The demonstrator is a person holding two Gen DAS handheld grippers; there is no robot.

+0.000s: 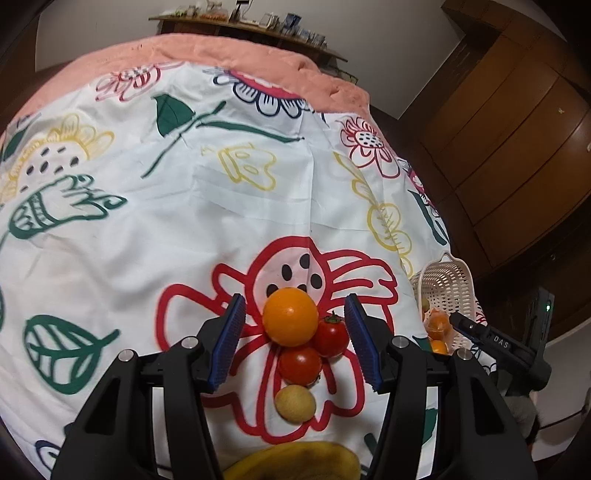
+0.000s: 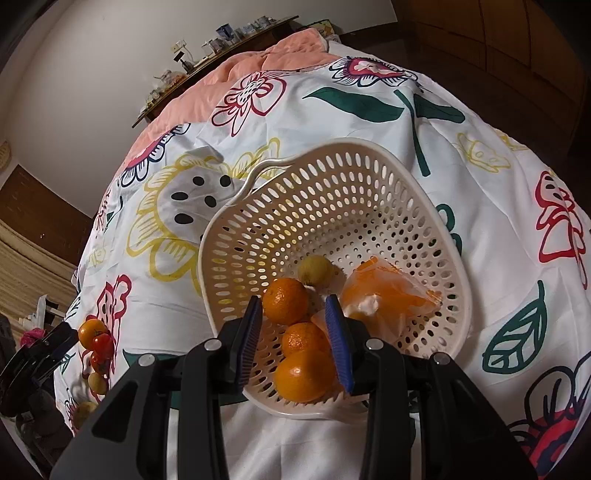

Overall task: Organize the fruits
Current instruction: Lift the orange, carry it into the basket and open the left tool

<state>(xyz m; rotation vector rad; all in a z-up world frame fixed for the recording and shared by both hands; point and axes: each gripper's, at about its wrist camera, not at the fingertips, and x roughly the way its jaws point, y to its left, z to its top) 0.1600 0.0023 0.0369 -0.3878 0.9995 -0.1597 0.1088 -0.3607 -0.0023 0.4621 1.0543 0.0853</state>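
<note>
In the left wrist view my left gripper (image 1: 295, 325) is open, its blue pads on either side of an orange (image 1: 290, 316) and two red tomatoes (image 1: 331, 335) (image 1: 300, 364) lying on the flowered cloth. A small yellow-green fruit (image 1: 295, 402) and a banana (image 1: 295, 463) lie nearer the camera. In the right wrist view my right gripper (image 2: 293, 325) is open over the near rim of a white perforated basket (image 2: 369, 206). The basket holds three oranges (image 2: 286, 301) (image 2: 304, 339) (image 2: 304, 374), a small yellow-green fruit (image 2: 314, 270) and a plastic bag of orange pieces (image 2: 388, 295).
The white flowered cloth (image 1: 184, 221) covers a bed with a pink blanket (image 1: 221, 51) behind. The basket (image 1: 448, 291) and right gripper (image 1: 491, 339) sit at the cloth's right edge. Wooden cupboards (image 1: 517, 147) stand to the right. A cluttered shelf (image 1: 240, 18) is at the back wall.
</note>
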